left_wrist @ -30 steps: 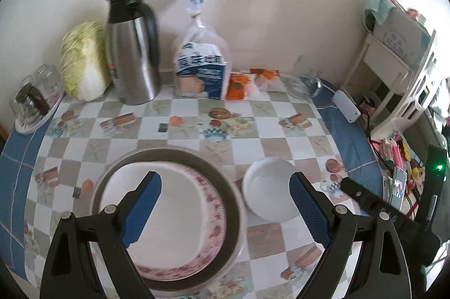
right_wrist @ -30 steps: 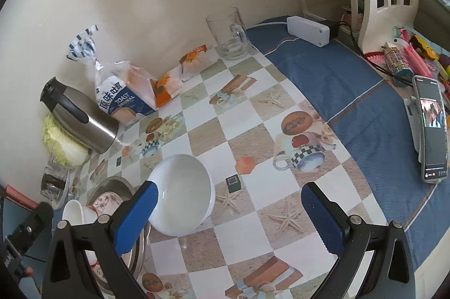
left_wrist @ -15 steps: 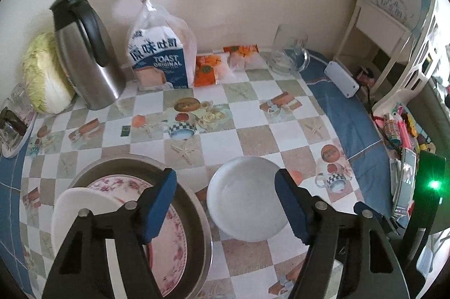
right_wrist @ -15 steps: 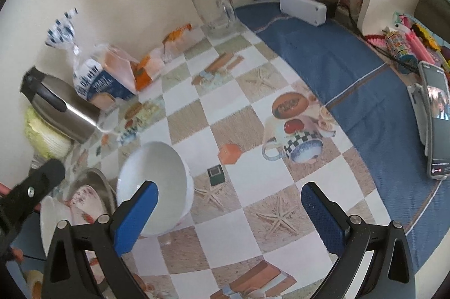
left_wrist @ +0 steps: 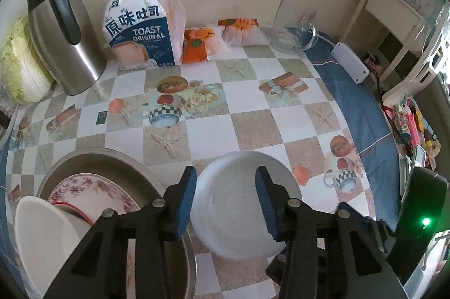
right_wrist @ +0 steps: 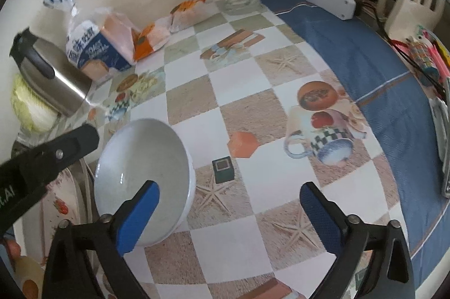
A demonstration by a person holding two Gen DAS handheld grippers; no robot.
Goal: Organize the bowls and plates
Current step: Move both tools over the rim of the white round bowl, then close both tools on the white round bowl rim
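Note:
A white bowl stands on the checked tablecloth, right of a metal basin. The basin holds a floral plate and a white dish. My left gripper hangs over the bowl's left side with its jaws closing. One pad is outside the rim and the other over the bowl's inside, and neither presses on it. In the right wrist view the bowl sits at lower left. My right gripper is wide and just starting to close, its left finger in front of the bowl's rim.
Along the wall stand a cabbage, a steel kettle, a toast bag, orange packets and a glass mug. A white adapter lies on the blue cloth. Toys and a phone crowd the right edge.
My left gripper moved right from over the basin to over the white bowl, came lower, and its jaws narrowed a lot. My right gripper sank toward the table beside the bowl.

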